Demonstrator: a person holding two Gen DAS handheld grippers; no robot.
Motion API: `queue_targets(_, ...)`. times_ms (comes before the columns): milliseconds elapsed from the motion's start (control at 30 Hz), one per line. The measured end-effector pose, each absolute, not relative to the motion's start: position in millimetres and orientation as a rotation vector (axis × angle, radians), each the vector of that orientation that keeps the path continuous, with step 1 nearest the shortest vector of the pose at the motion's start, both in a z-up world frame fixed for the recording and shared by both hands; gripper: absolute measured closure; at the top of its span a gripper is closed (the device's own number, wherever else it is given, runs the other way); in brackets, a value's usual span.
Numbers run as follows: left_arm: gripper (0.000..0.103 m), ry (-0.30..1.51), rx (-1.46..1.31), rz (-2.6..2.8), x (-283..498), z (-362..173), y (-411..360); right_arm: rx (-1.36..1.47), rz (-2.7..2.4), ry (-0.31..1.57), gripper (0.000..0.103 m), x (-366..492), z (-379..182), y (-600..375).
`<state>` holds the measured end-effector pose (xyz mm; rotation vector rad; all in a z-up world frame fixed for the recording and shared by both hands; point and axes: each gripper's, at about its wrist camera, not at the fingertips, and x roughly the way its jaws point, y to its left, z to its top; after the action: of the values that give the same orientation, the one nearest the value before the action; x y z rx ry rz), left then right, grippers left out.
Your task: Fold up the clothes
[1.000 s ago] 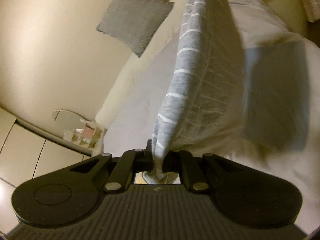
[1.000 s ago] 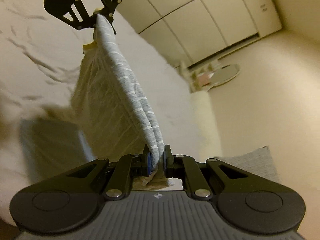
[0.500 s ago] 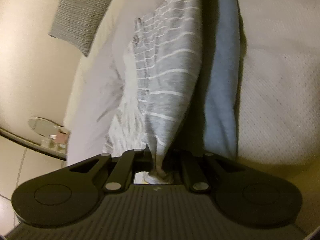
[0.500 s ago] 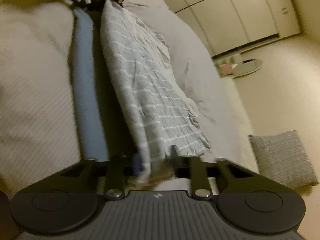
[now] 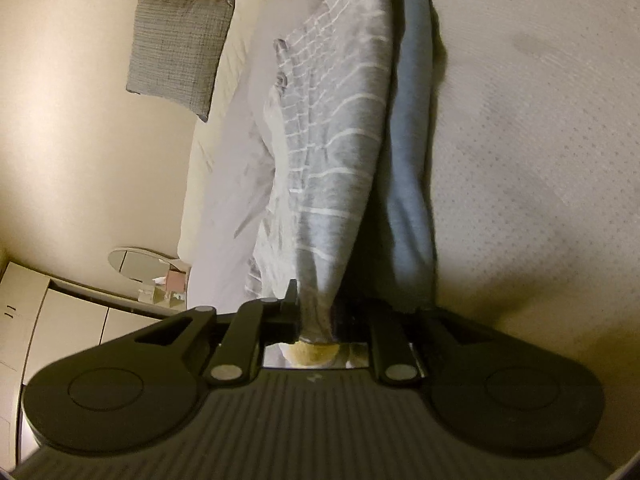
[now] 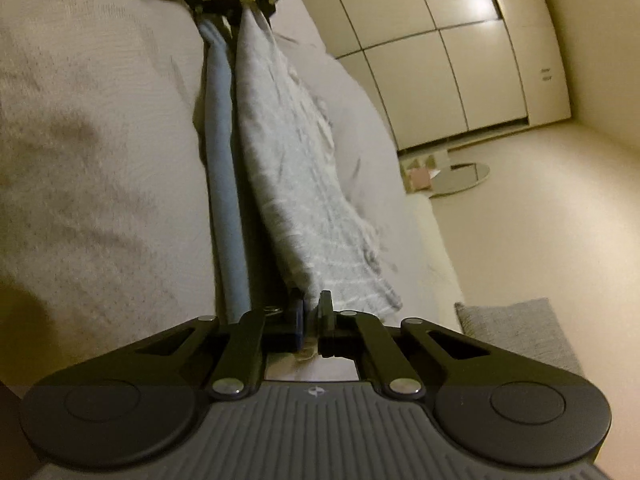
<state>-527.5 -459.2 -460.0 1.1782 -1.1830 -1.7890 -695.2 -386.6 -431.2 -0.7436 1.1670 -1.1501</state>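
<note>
The grey cotton garment with thin white stripes runs straight ahead from the left tool, its near corner lying between that tool's spread fingers, which stand wide apart and no longer pinch it. In the right wrist view the same cloth stretches forward from the right tool, whose fingers are drawn narrow with the cloth's edge caught between them. The garment lies along the white bed cover, draped partly over a folded pale blue cloth just left of it.

The blue cloth's far end is hidden under the stripes, and motion blur softens the stripe pattern. The left tool's right finger is lost in shadow. At the far end the left tool is cut off by the frame top.

Both tools are held low, pointing toward each other along the garment. A grey woven cushion lies on the floor beside the bed.
</note>
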Motion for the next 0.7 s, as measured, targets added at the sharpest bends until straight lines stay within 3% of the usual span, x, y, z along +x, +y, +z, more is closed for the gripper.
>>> queue_targets(267,0.097,-1.191,1.234,-1.783,-535.3,-473.2,-443.3,-0.673,-1.159,1.19,0.103,-706.1,-442.4,-360.6)
queue_targets(333,0.093,-1.207,1.214,-1.76,-534.7,-474.5,-443.4,-0.674,-1.159,1.202,0.103,-704.1,-446.6,-363.5)
queue_targets(400,0.076,-1.227,1.187,-1.741,-531.2,-472.4,-440.7,-0.672,-1.17,1.199,0.102,-702.6,-445.4,-363.6)
queue_targets(467,0.076,-1.233,1.169,-1.742,-527.6,-470.2,-439.1,-0.67,-1.176,1.197,0.102,-703.0,-445.8,-361.8)
queue_targets(533,0.081,-1.224,1.176,-1.749,-524.7,-470.6,-438.0,-0.671,-1.177,1.202,0.102,-703.5,-448.3,-362.1)
queue_targets(600,0.092,-1.214,1.192,-1.758,-520.4,-474.4,-432.3,-0.666,-1.179,1.207,0.102,-703.2,-451.7,-359.0)
queue_targets(700,0.098,-1.186,1.211,-1.771,-513.5,-479.0,-421.8,-0.629,-1.193,1.192,0.102,-704.0,-451.6,-355.3)
